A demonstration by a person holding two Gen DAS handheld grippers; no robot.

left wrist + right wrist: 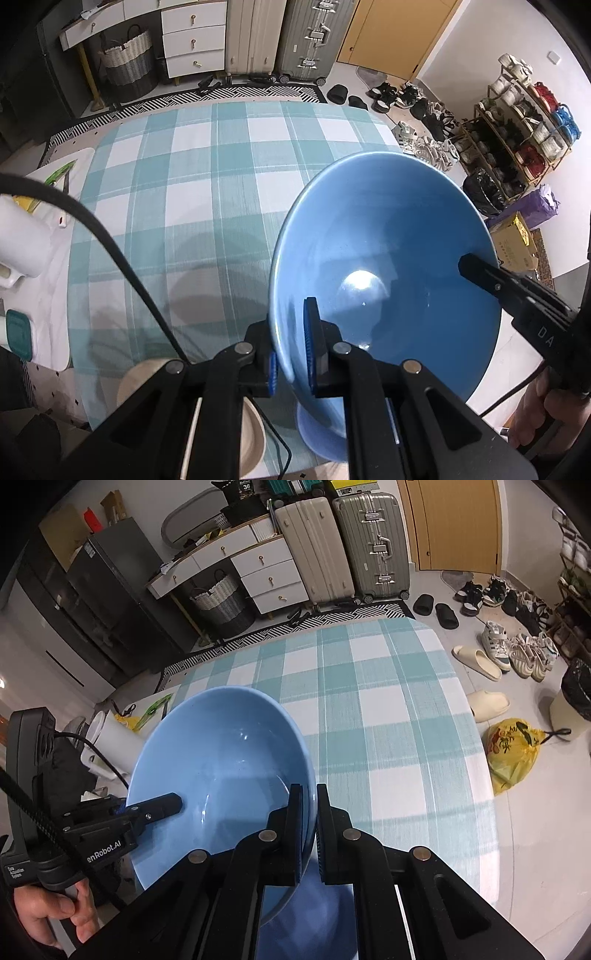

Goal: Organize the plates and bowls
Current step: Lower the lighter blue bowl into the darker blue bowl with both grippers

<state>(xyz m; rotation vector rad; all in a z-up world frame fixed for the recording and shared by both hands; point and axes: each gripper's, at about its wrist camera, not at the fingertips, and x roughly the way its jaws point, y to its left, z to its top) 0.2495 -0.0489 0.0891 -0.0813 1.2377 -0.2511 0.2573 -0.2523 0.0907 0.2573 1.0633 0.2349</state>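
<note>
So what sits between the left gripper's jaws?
The blue bowl's rim, clamped in the left gripper; the left wrist view shows it.

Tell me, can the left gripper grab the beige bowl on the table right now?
Probably not: the left gripper is shut on the blue bowl rim, so the beige bowl must wait.

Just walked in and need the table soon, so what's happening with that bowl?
A person is holding one large blue bowl with two handheld grippers. The left gripper and right gripper are each shut on opposite sides of its rim, keeping it tilted above the teal checked tablecloth. A beige dish sits below.
</note>
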